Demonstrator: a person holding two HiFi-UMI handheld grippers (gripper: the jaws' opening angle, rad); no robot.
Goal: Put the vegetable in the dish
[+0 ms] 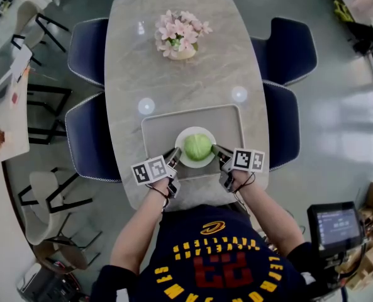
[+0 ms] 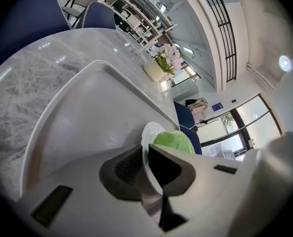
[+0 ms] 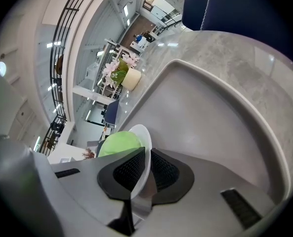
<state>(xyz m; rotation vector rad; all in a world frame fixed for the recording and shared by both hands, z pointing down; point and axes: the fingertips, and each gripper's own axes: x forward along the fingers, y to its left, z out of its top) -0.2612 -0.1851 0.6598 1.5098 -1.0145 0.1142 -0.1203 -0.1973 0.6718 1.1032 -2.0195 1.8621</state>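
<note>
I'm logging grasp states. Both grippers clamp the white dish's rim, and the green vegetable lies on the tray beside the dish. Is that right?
Not quite. The green vegetable lies in the white dish, not beside it on the tray; the head view shows this. The left gripper and right gripper do each clamp the dish's rim.
</note>
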